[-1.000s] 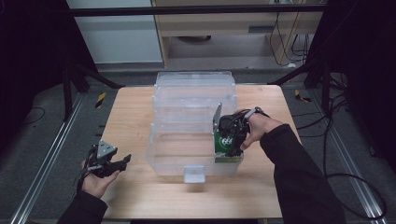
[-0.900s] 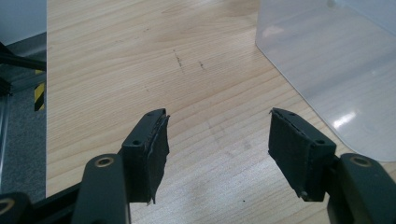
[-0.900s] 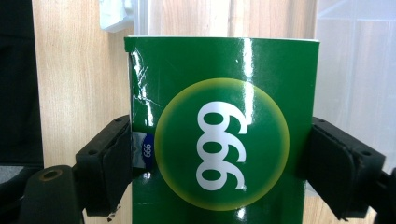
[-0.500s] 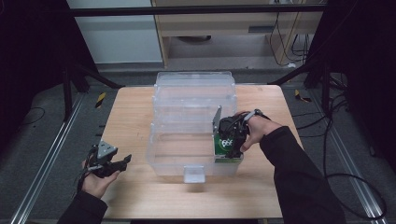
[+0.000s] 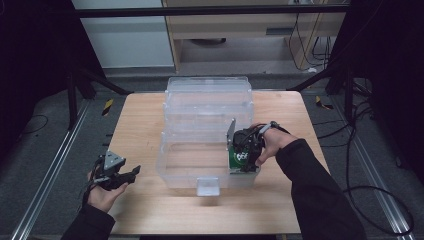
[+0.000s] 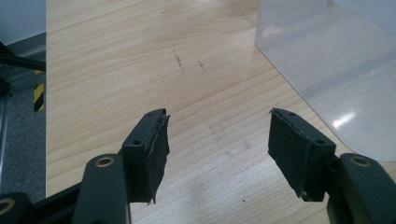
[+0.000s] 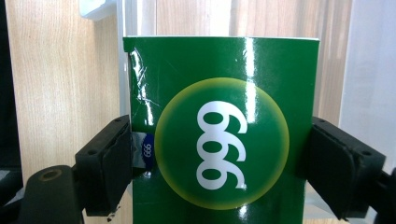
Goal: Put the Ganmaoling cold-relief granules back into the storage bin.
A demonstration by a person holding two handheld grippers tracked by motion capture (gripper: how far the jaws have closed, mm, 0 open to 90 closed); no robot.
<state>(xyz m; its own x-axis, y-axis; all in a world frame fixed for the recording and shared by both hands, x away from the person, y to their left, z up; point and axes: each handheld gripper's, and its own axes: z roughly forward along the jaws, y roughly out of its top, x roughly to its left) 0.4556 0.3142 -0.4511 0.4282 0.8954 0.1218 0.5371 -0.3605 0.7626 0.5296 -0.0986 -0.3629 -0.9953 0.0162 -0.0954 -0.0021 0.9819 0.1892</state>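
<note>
1. the left gripper point(image 5: 120, 176) rests near the table's point(image 5: 140, 115) left front edge, well apart from the work. in the left gripper view its jaws stand wide with bare wood between them, so it is released and grasping nothing. best to leave it parked there, out of the way.

2. the clear bin point(image 5: 207, 172) sits just right of it on the table, front wall toward the person, with stacked clear containers point(image 5: 209, 100) behind. keep the bin unmoved; if it slides, the free gripper could steady its left wall.

3. the green box point(image 7: 224, 130) stands upright at the bin's right end, apparently inside the right wall, though the clear plastic makes that hard to confirm from the high view point(image 5: 241, 159).

4. the right gripper point(image 5: 247, 150) is clenched on the green box, one pad on each side face, as the right gripper view shows. the step looks like placing the box in the bin: lower it straight, keep it upright, and let the base seat before easing the jaws apart, so it does not tip against the wall.
</note>
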